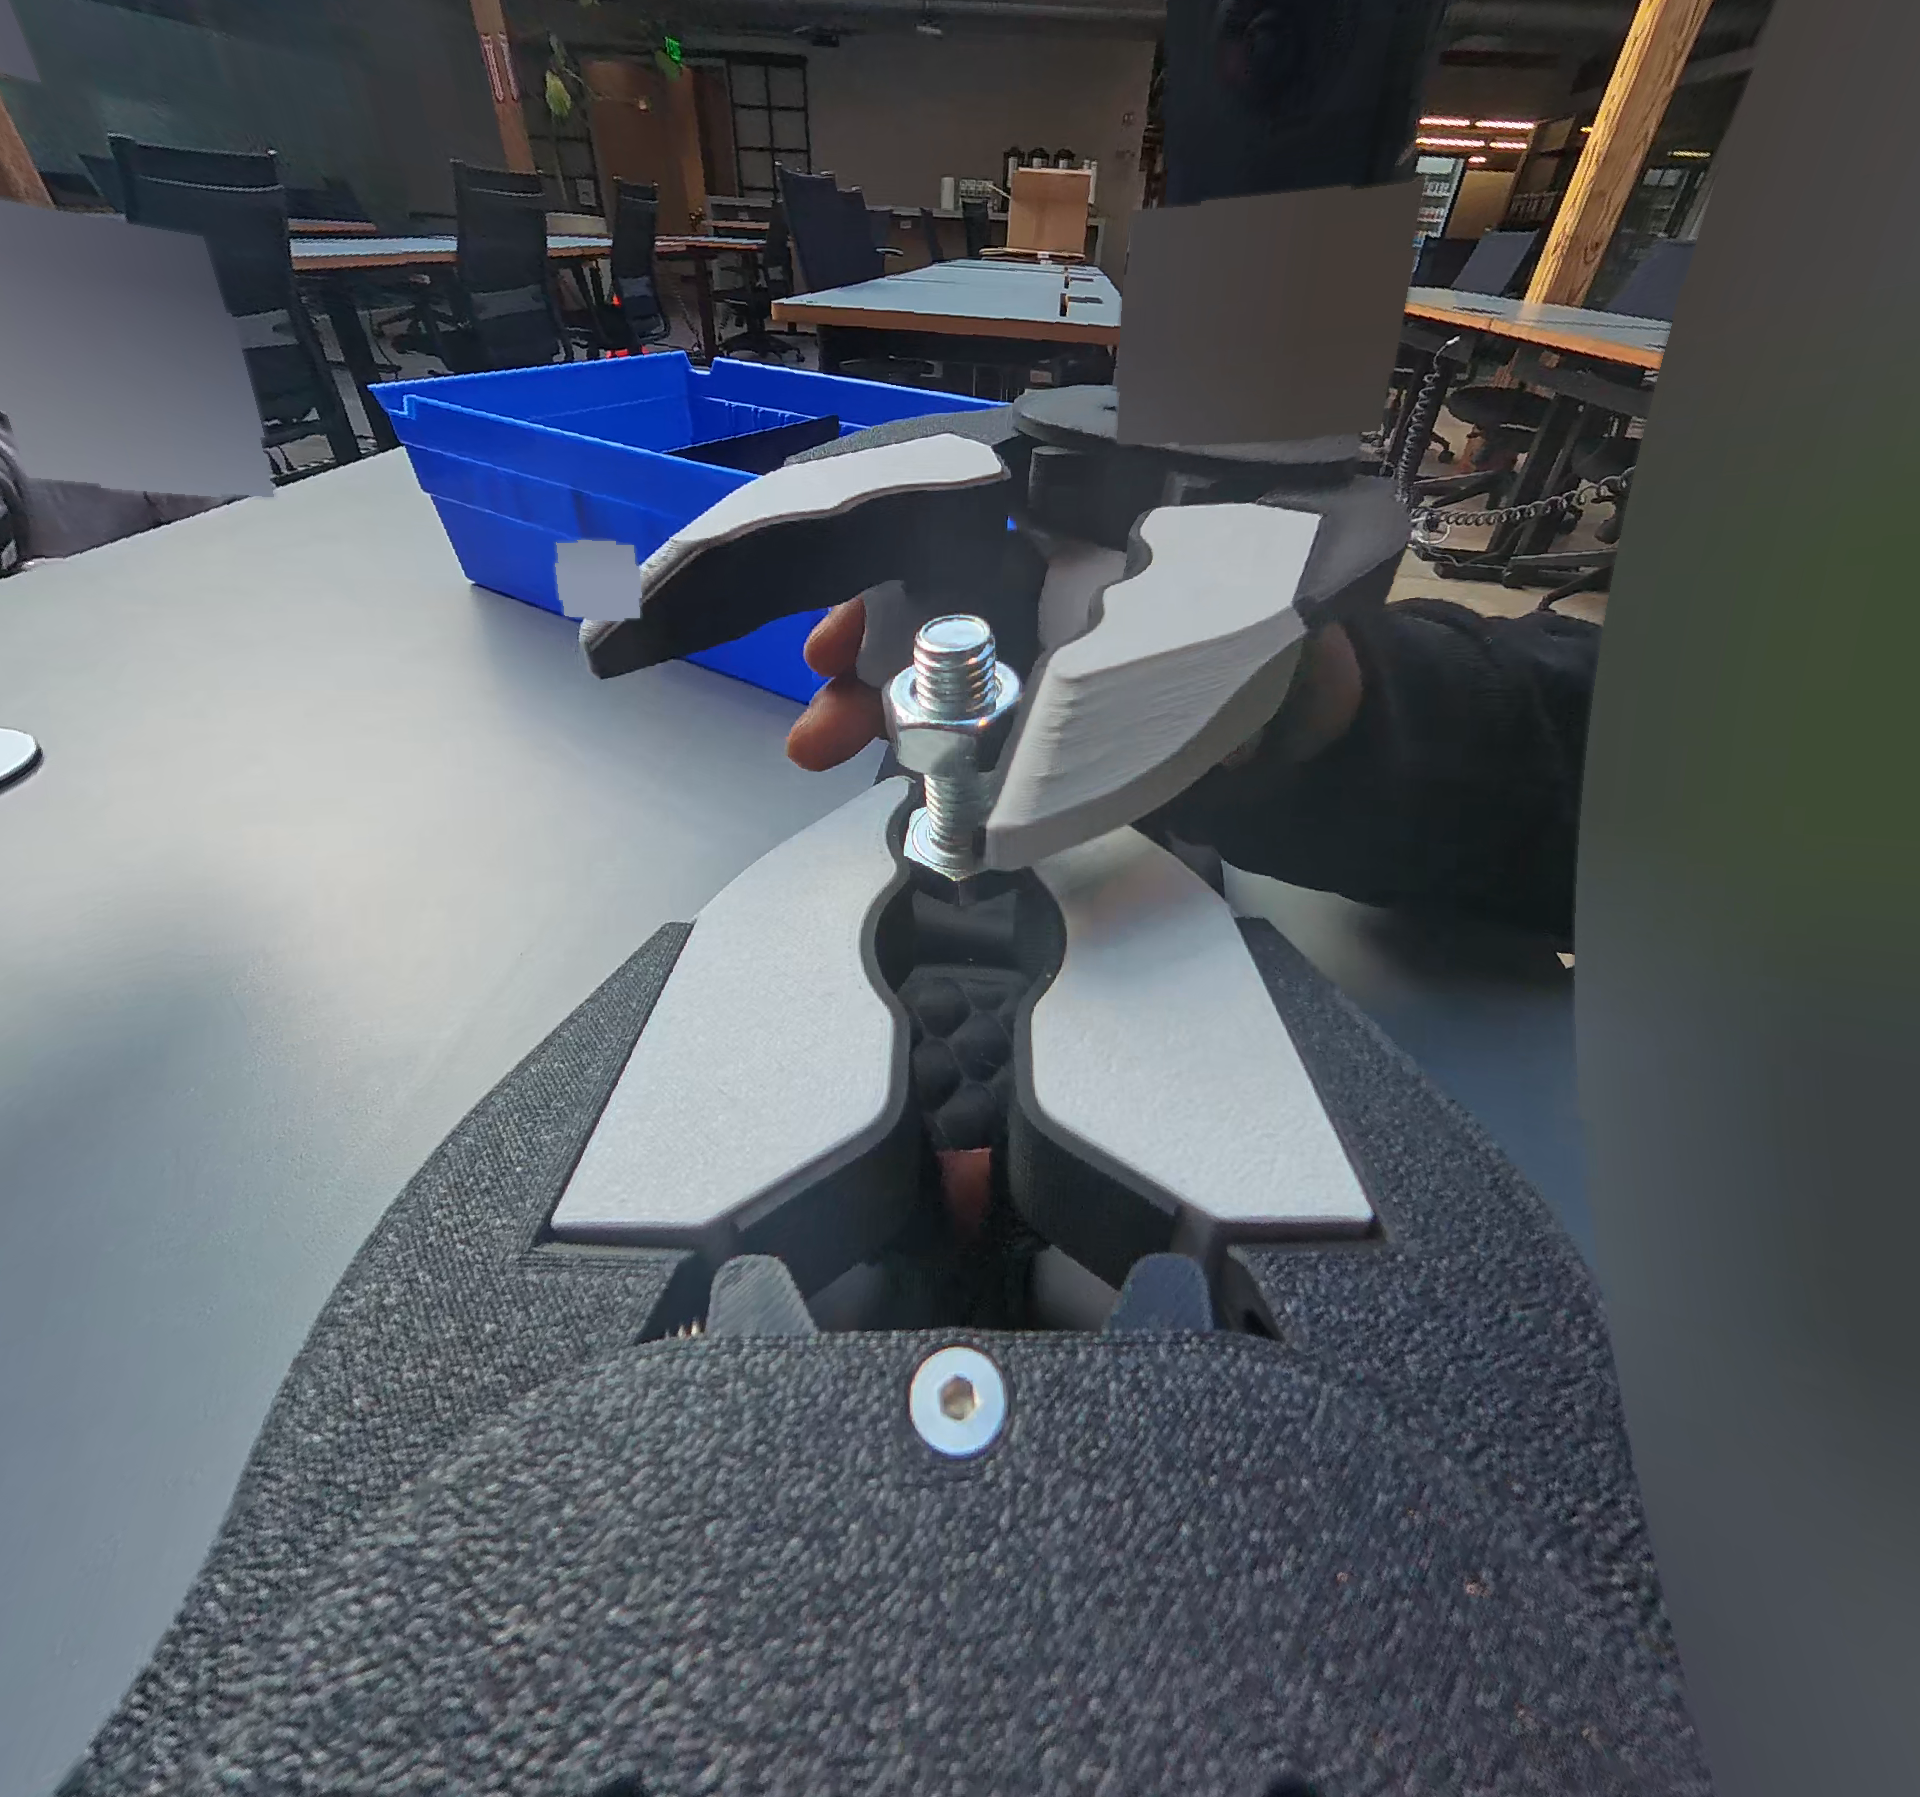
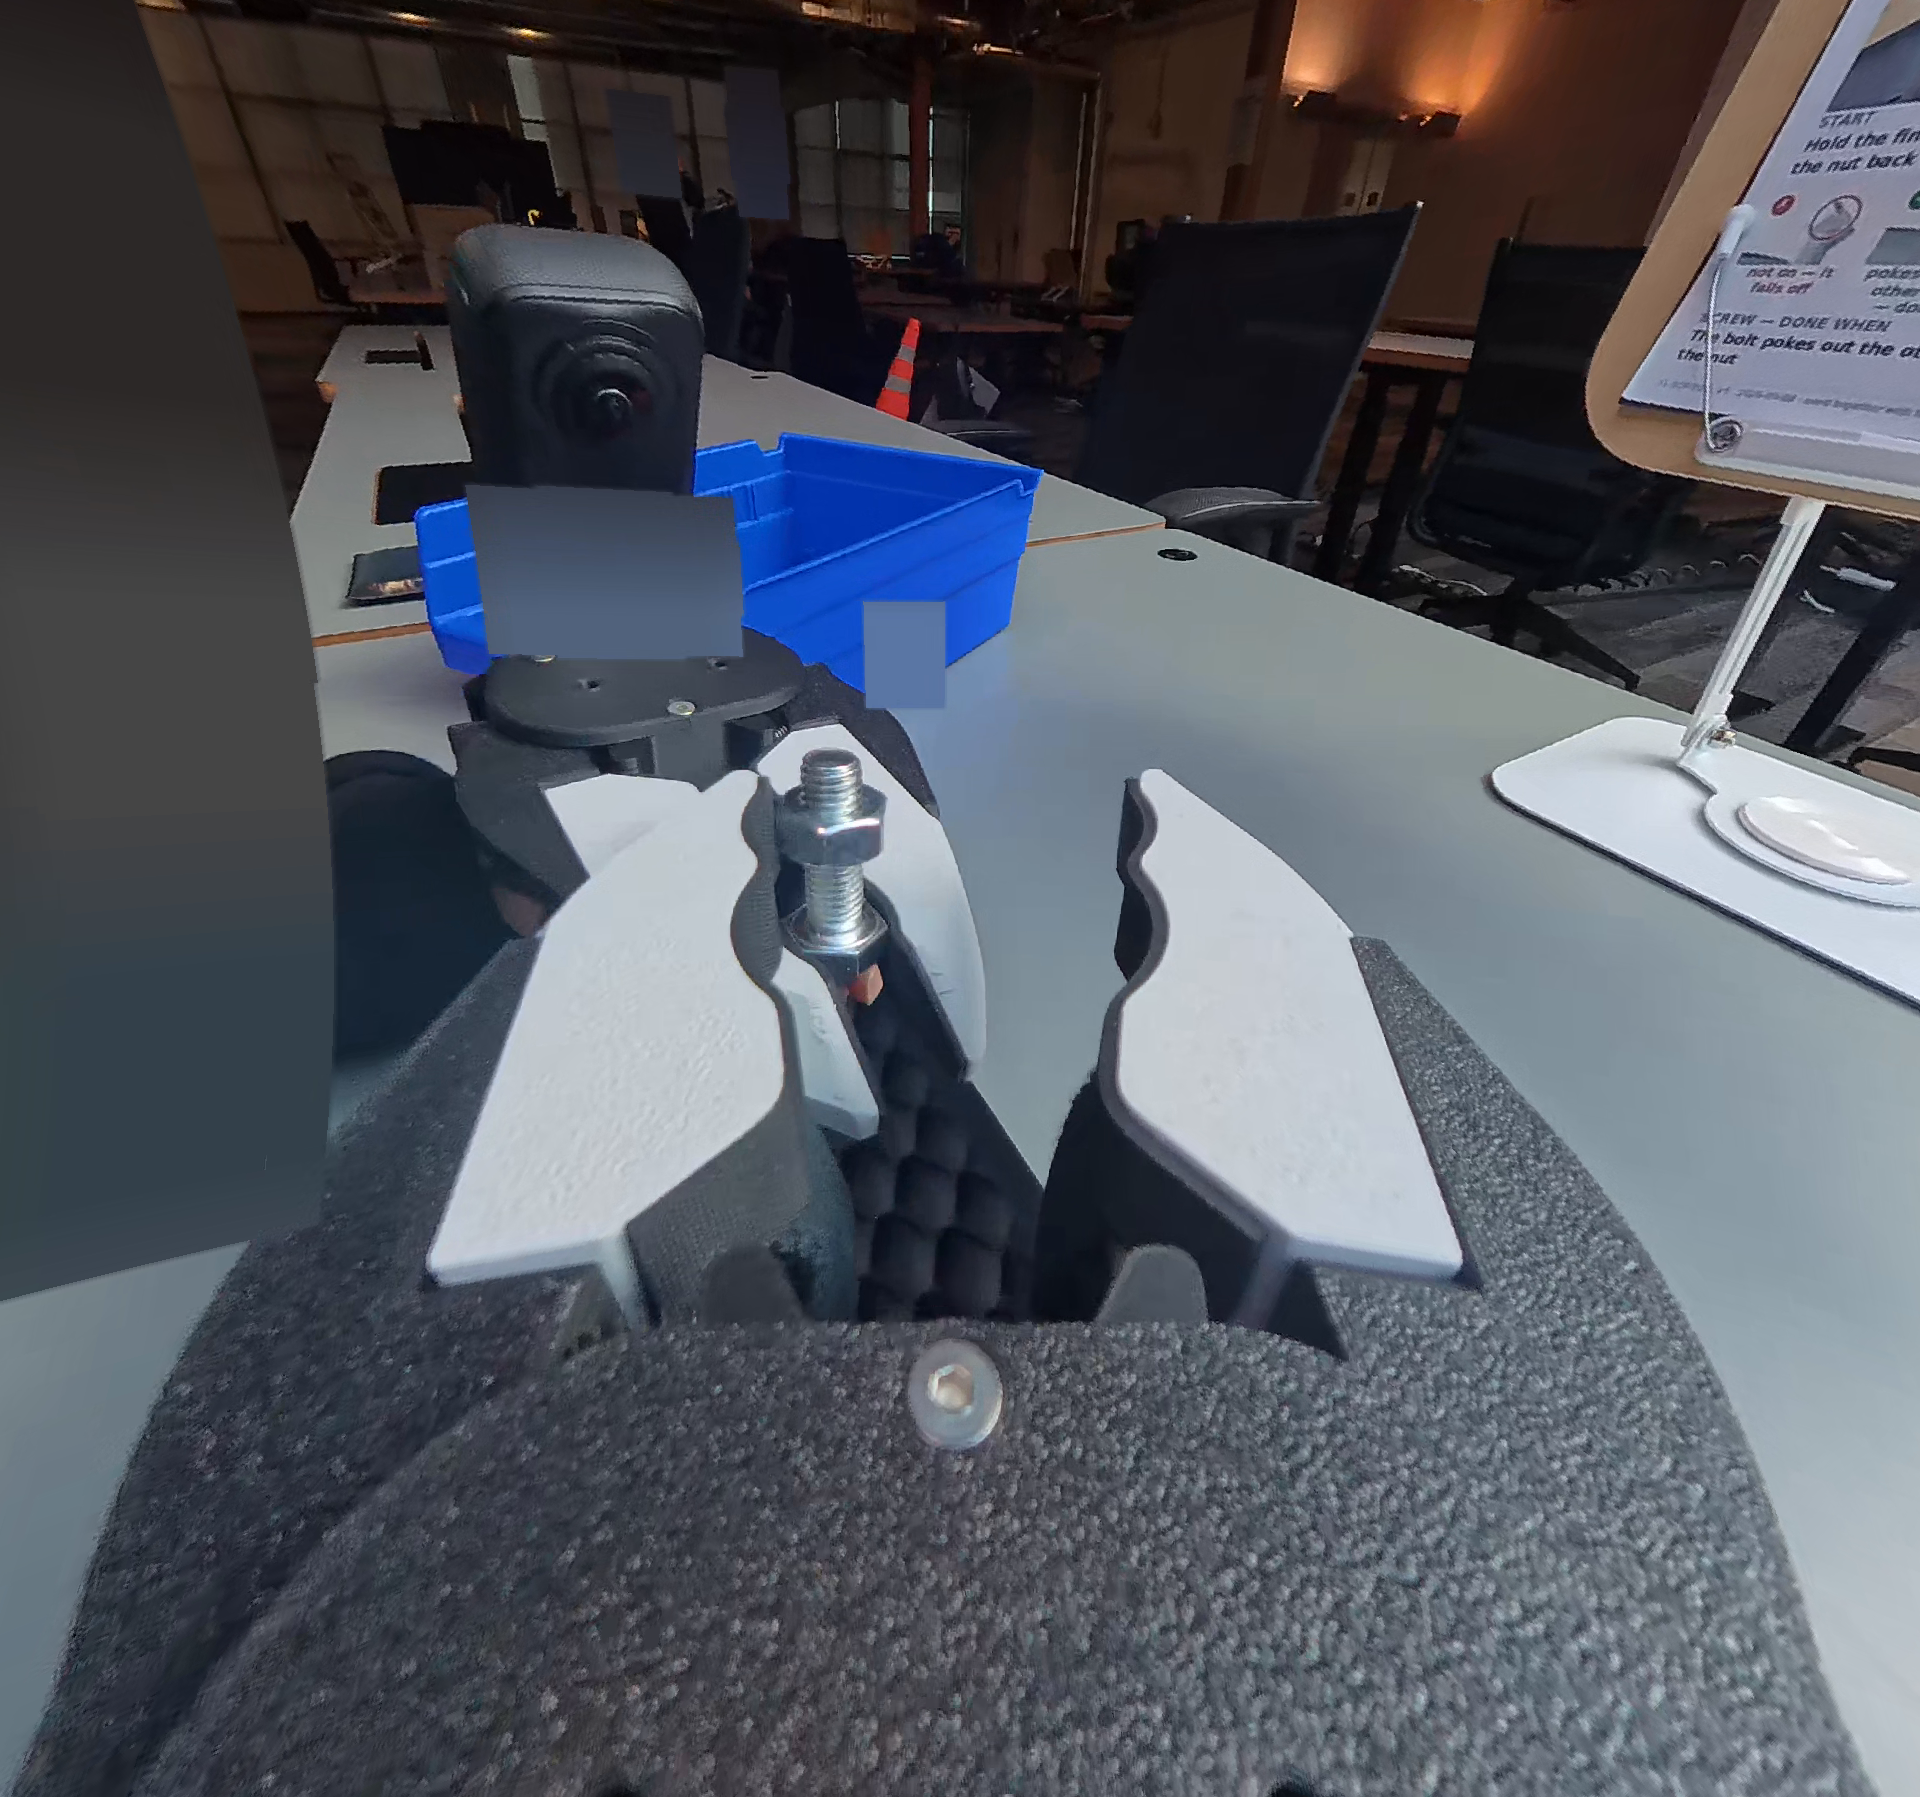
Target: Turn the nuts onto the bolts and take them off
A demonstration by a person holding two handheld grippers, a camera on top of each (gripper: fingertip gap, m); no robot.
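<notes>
While the left gripper (image 1: 951,864) pinches the head of the bolt (image 1: 954,797) at its fingertips, the bolt stands straight up. Its nut (image 1: 951,721) sits near the top. At two o'clock in the left wrist view, the right gripper (image 2: 940,880) has its fingers spread wide, one finger (image 1: 1132,708) touching the nut. A blue bin (image 1: 582,469) sits on the grey table (image 1: 312,812) at eleven o'clock.

dim hall | warm lamps far back | sharp centre | wide-angle edge warping
</notes>
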